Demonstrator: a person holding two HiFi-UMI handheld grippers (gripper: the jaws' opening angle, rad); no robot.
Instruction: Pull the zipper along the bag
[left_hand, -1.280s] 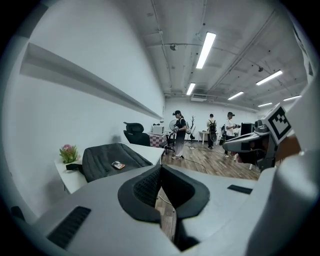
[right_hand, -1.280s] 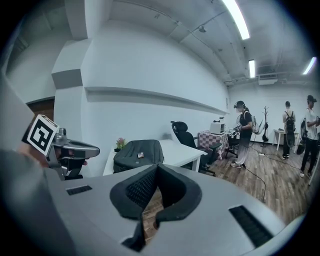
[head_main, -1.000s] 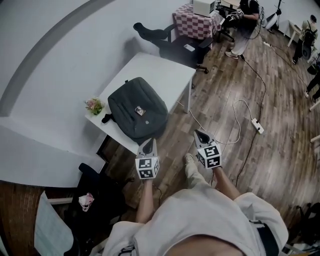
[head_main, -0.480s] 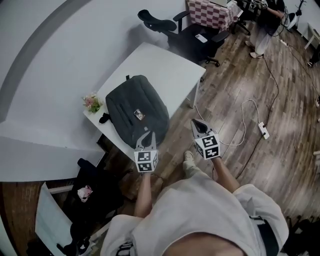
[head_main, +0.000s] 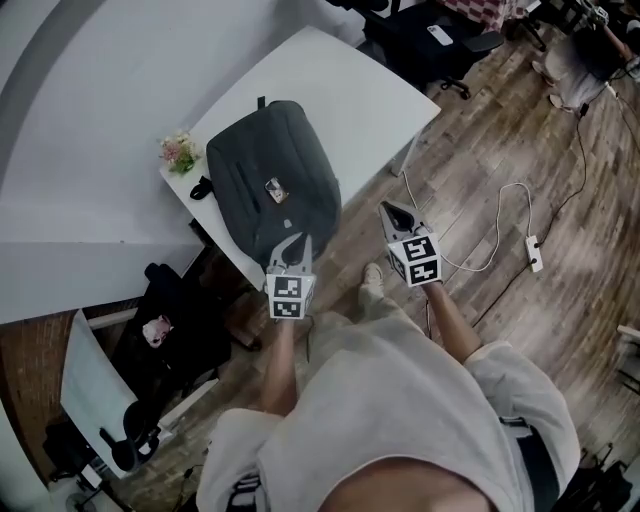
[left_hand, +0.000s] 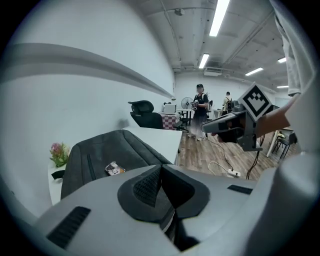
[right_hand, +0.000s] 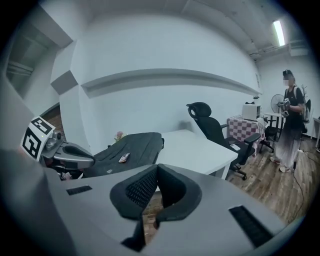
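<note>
The dark bag (head_main: 272, 190) lies on the white surface (head_main: 345, 90), upper centre of the head view. Its near end is covered by the left gripper (head_main: 294, 245), and its zipper cannot be made out. The fingers of the left gripper and the right gripper (head_main: 392, 212) are pressed together, pinching nothing.

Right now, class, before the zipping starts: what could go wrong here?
1. Left gripper and right gripper are both shut and empty; they must open before gripping anything.
2. The bag lies at the near edge of the table, so a pull might drag it off.
3. The flowers stand right beside the bag and could be knocked.
</note>
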